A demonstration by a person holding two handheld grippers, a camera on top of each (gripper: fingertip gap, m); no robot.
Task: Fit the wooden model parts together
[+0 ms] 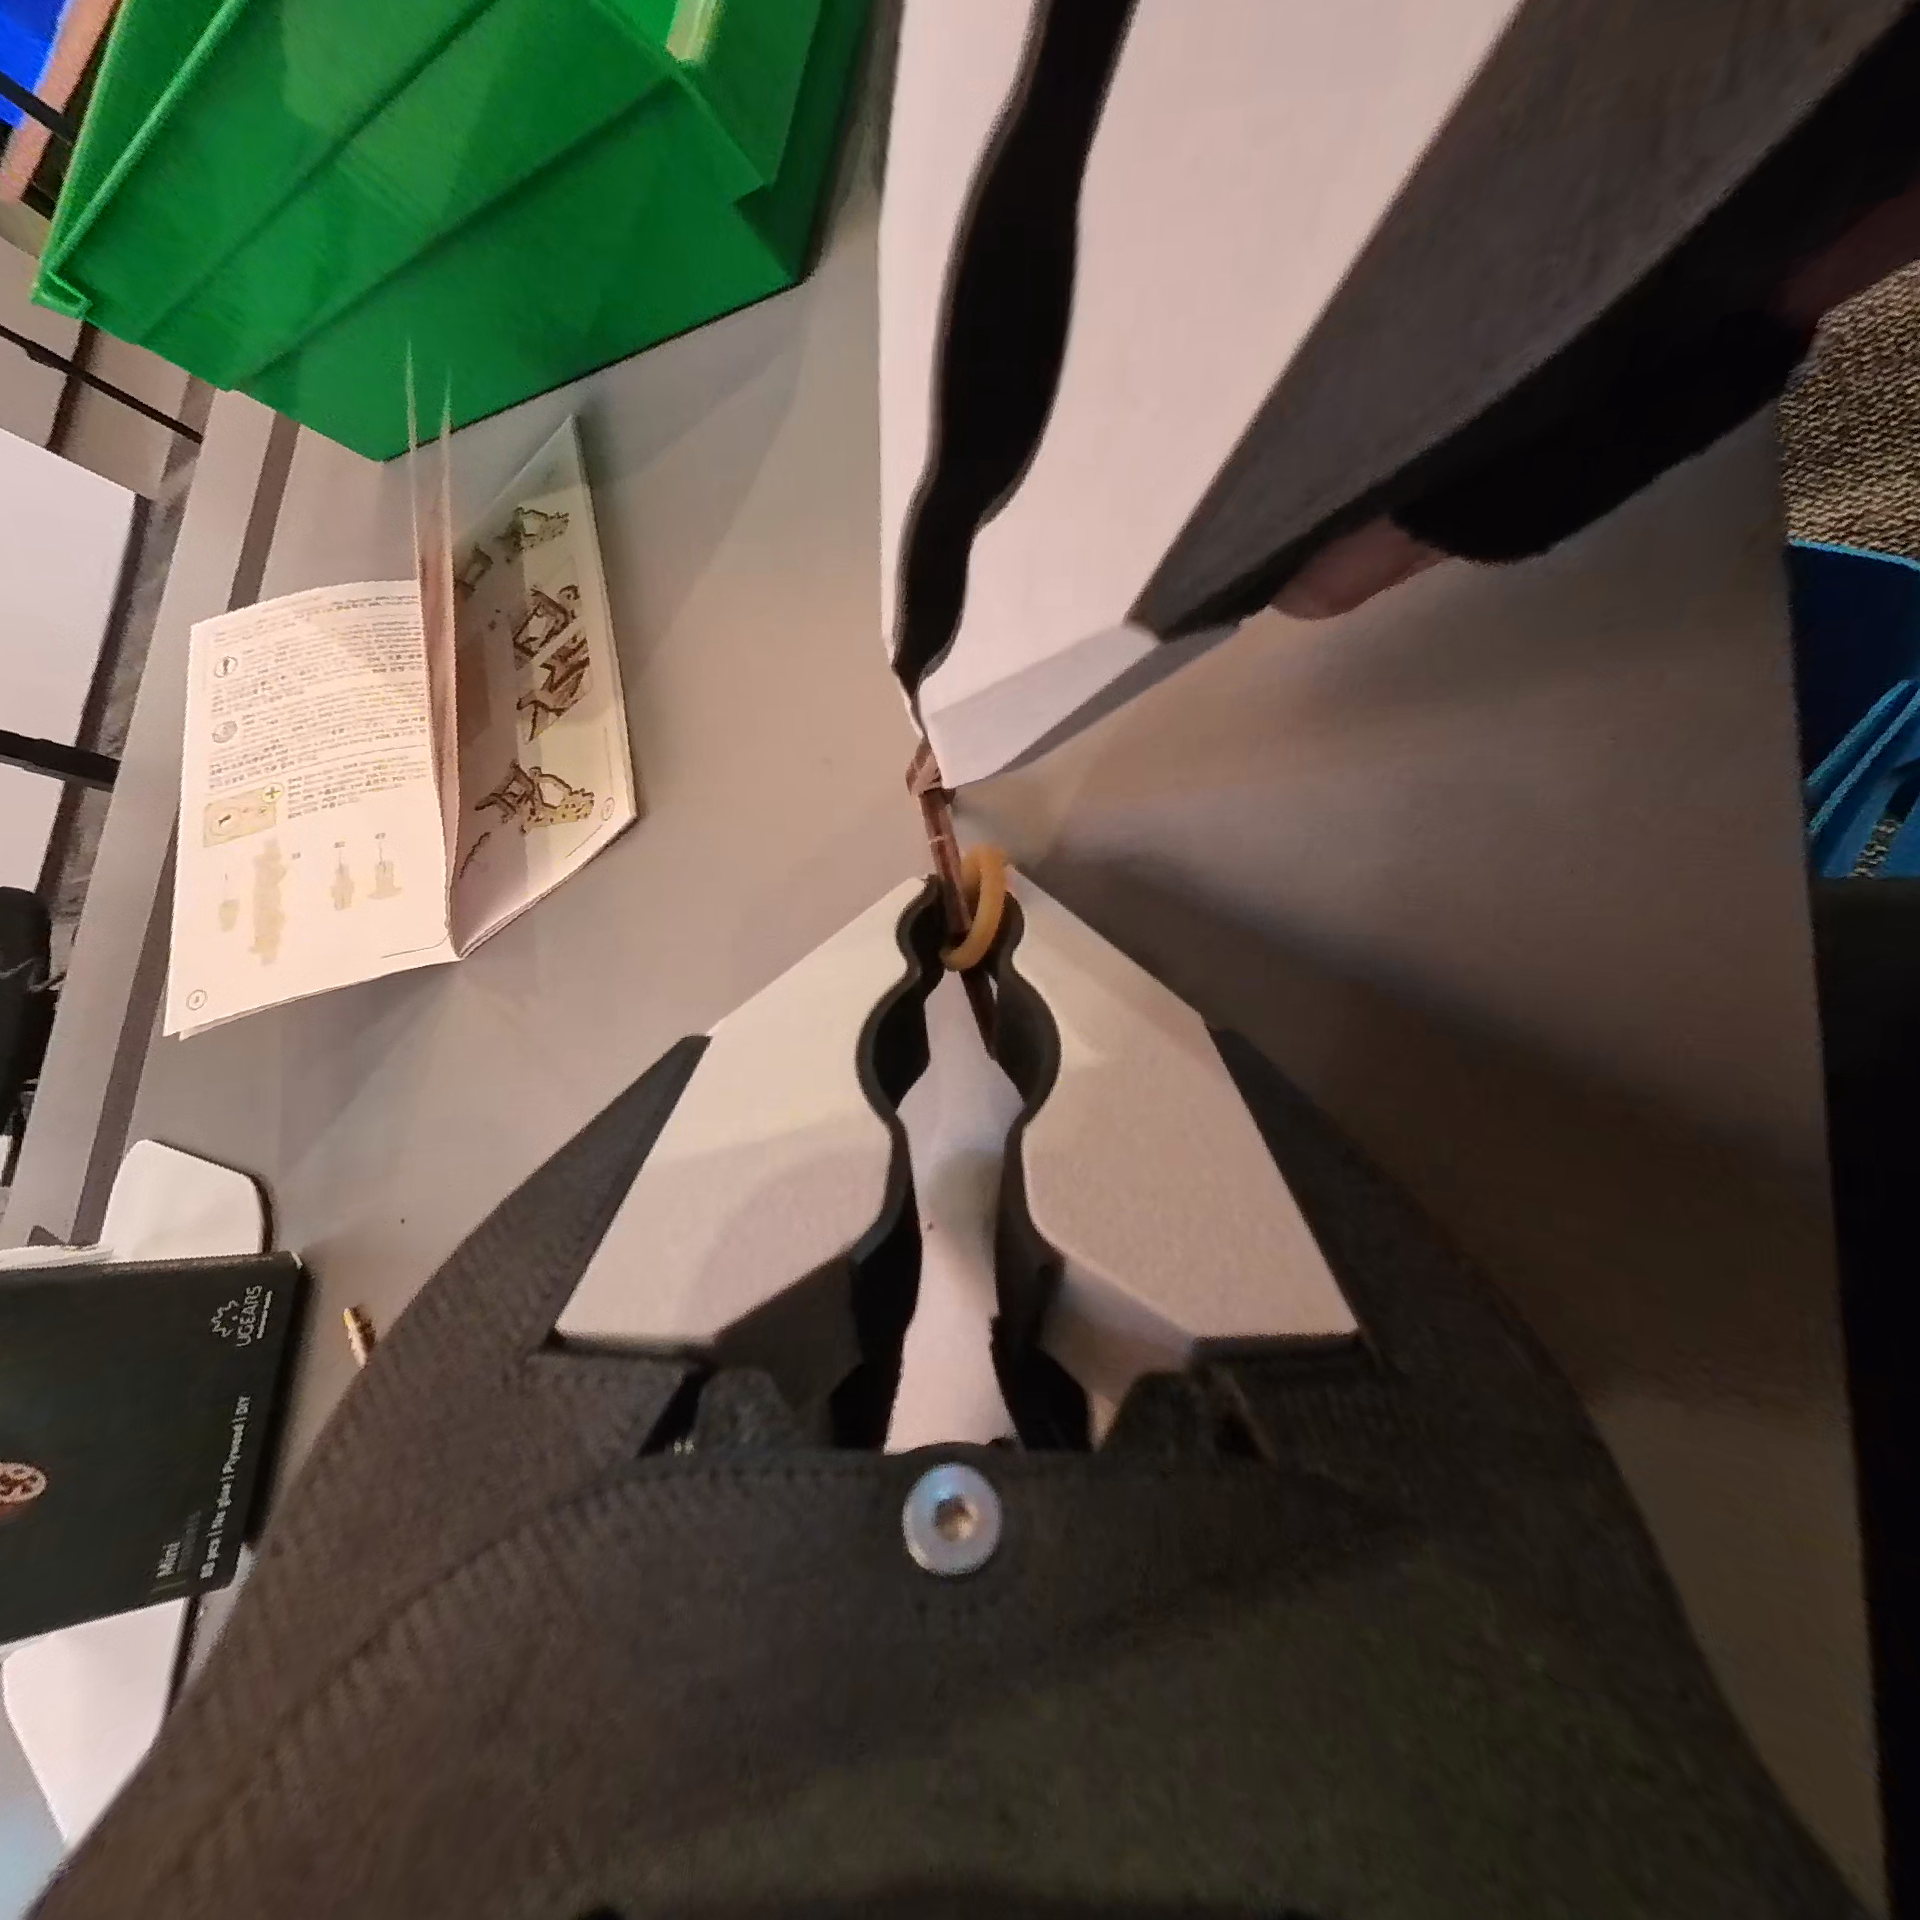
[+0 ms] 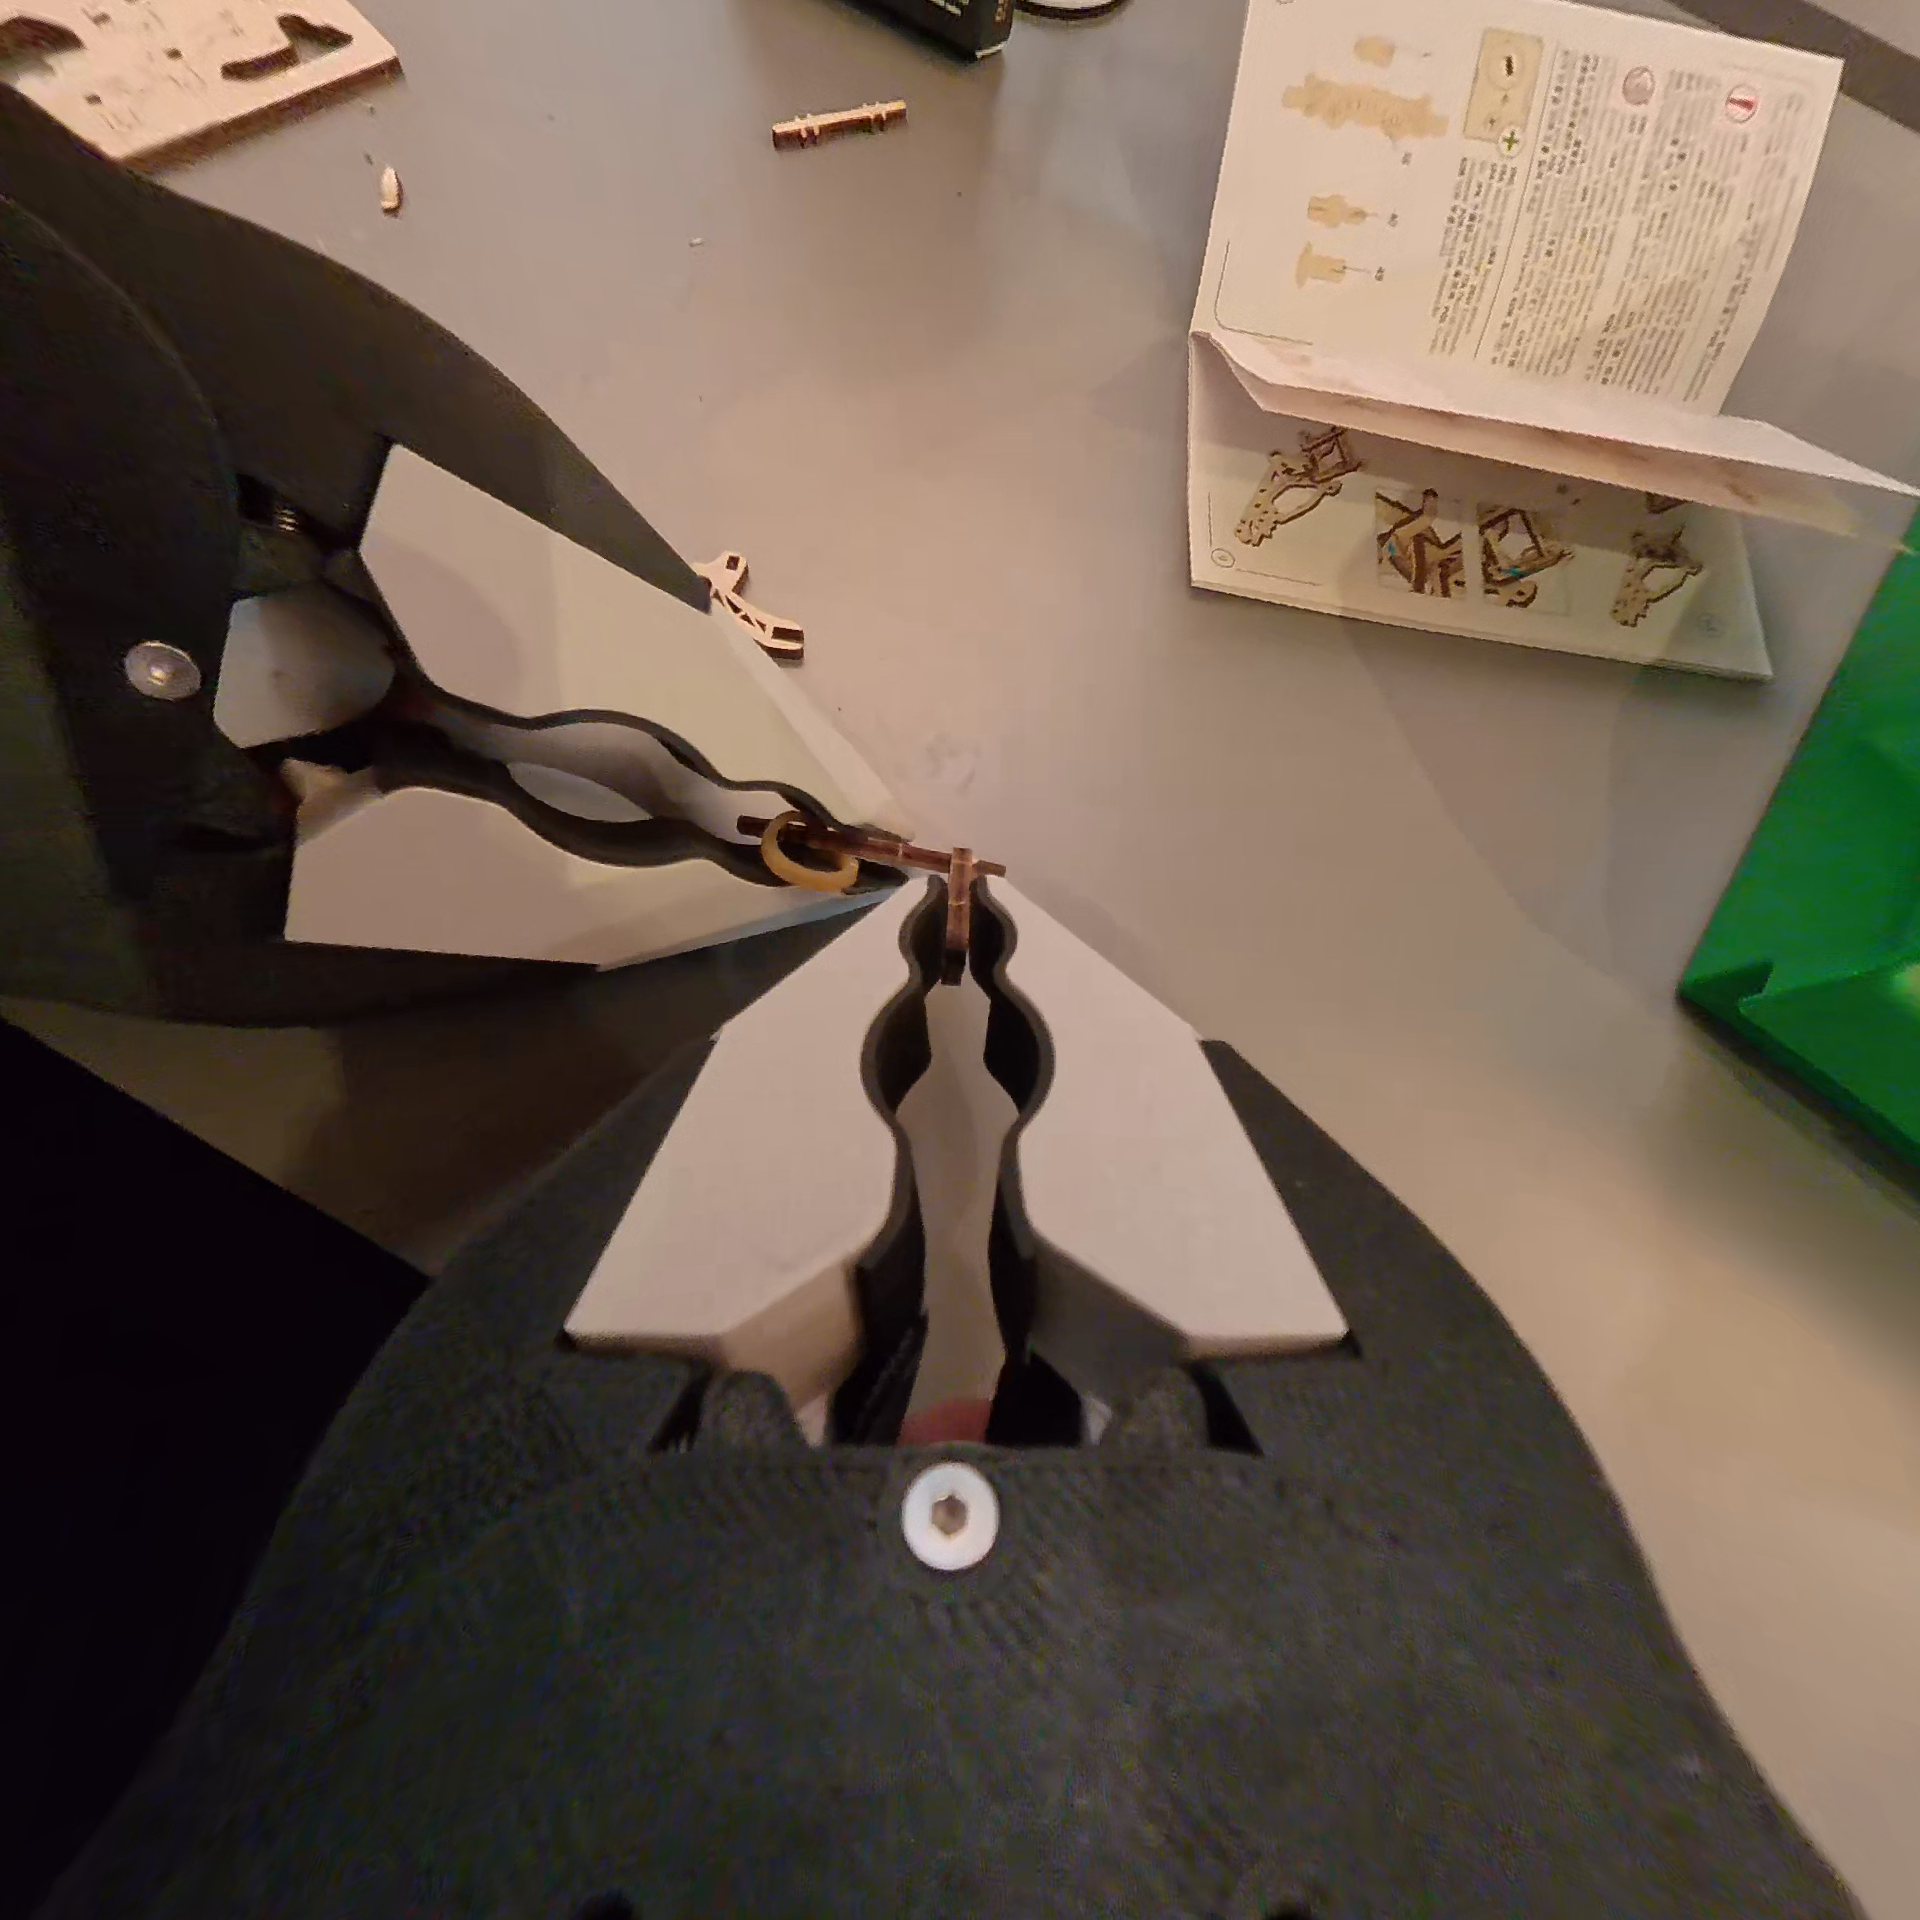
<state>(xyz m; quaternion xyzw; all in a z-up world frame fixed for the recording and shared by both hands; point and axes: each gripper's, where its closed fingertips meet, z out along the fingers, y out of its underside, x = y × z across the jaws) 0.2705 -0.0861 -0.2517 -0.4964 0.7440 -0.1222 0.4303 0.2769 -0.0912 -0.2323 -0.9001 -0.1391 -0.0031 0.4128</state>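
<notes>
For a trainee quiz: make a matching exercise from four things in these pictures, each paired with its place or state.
1. wooden rod
2. flat wooden piece
3. instruction booklet
4. green bin

a. lying open on the table
b. clamped in the left gripper, with a yellow ring around it
c. at the table's edge
d. clamped in the right gripper

Pairs: 1-b, 2-d, 3-a, 4-c

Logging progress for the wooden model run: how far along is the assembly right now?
Done: a small ring already sits on the thin wooden rod. In hand: left gripper pinches that rod, right gripper pinches a flat wooden piece that the rod passes through. Left: loose parts and the punched sheet lie unused on the table.
</notes>
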